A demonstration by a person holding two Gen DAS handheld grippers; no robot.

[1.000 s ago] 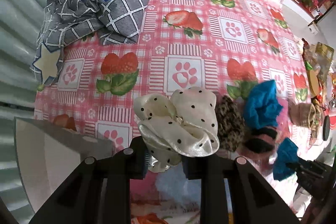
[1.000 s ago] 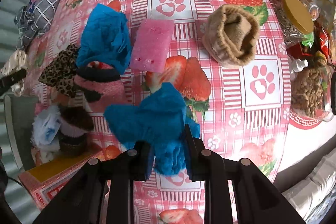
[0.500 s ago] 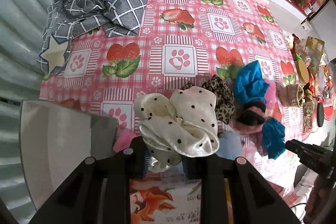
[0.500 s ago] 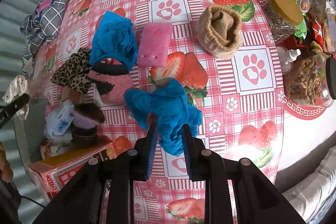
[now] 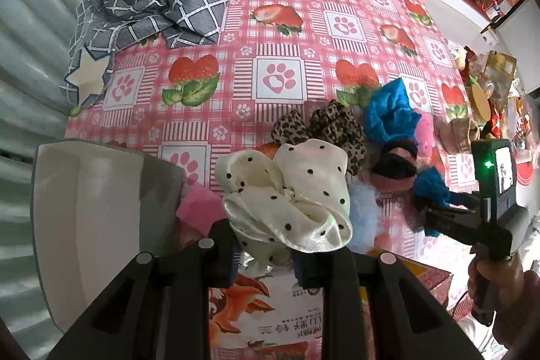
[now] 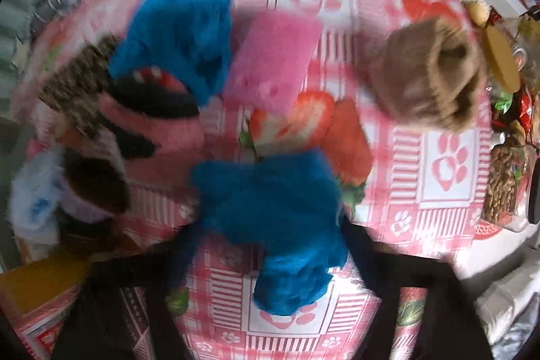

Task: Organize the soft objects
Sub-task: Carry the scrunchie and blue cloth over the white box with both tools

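Black two-finger grippers, bare-skinned hand.
Left gripper [image 5: 265,262]: matte black angular fingers, round silver screw heads, blue ribbed pads [image 5: 234,260]. Right gripper [image 5: 438,211]: black, carrying a grey camera with lit screen and green light, on a black handle in a bare right hand [image 5: 499,287].

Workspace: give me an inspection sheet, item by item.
Surface: strawberry-and-paw tablecloth.
Job's things: polka-dot scrunchie; blue cloth; leopard scrunchie, pink sponge, brown sock roll lying loose.
Clutter: checked fabric, printed box, jars.
Grippers: left gripper shut on the scrunchie; right gripper blurred, blue cloth between its fingers.
Cables: nothing seen.
Surroundings: corrugated wall.
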